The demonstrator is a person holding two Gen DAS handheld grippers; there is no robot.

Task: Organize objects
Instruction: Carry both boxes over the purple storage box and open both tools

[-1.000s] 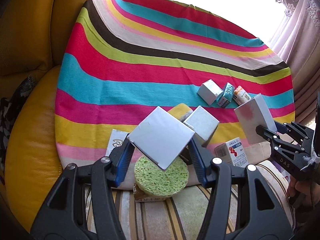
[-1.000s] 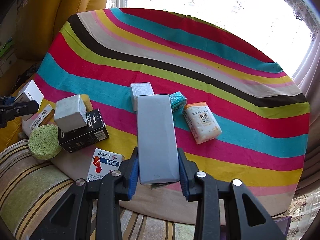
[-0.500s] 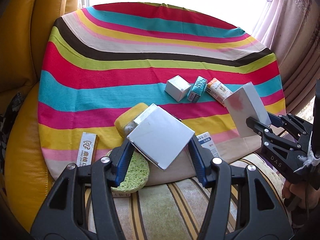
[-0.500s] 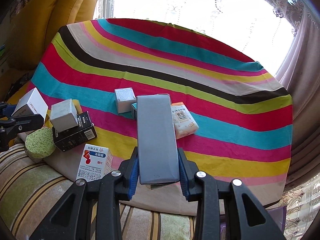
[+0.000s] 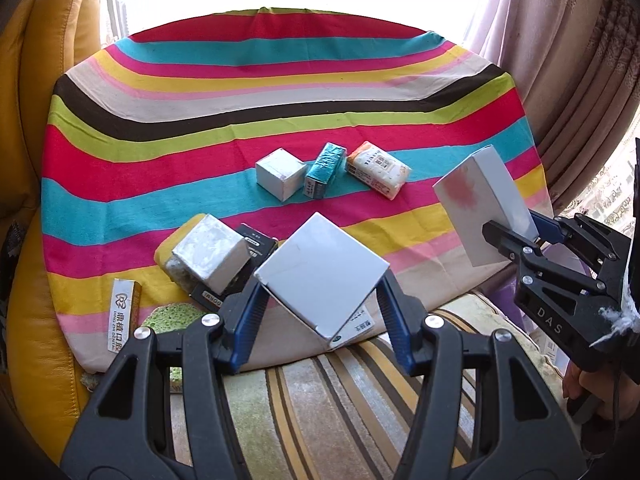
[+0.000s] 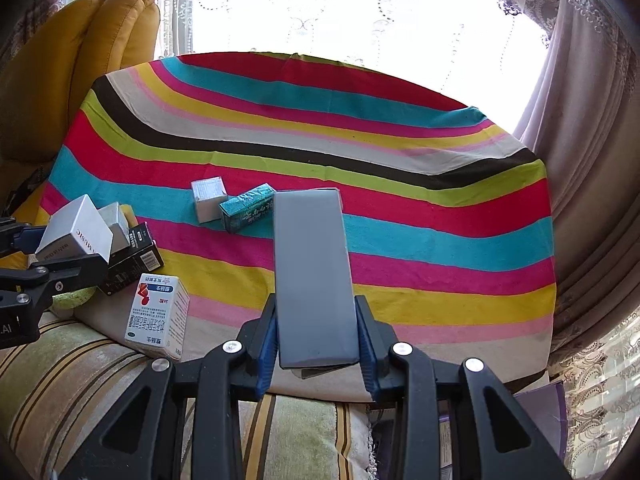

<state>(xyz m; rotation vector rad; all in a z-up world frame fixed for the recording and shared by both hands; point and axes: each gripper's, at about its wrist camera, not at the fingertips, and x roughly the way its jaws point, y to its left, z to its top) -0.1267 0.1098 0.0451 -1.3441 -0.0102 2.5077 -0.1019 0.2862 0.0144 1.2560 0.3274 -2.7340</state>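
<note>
We read "DAS" on the right gripper (image 5: 516, 236), "DING ZHI DENTAL" on the gold box (image 5: 122, 312), "MUSIC" on the white box (image 6: 76, 230)

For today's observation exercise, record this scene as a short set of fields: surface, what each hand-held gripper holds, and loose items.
surface: striped multicolour cloth
left hand-held gripper: shut on square white cardboard box
right hand-held gripper: shut on long grey-white flat box
loose items: small white cube box, teal packet, white-and-orange pouch
</note>
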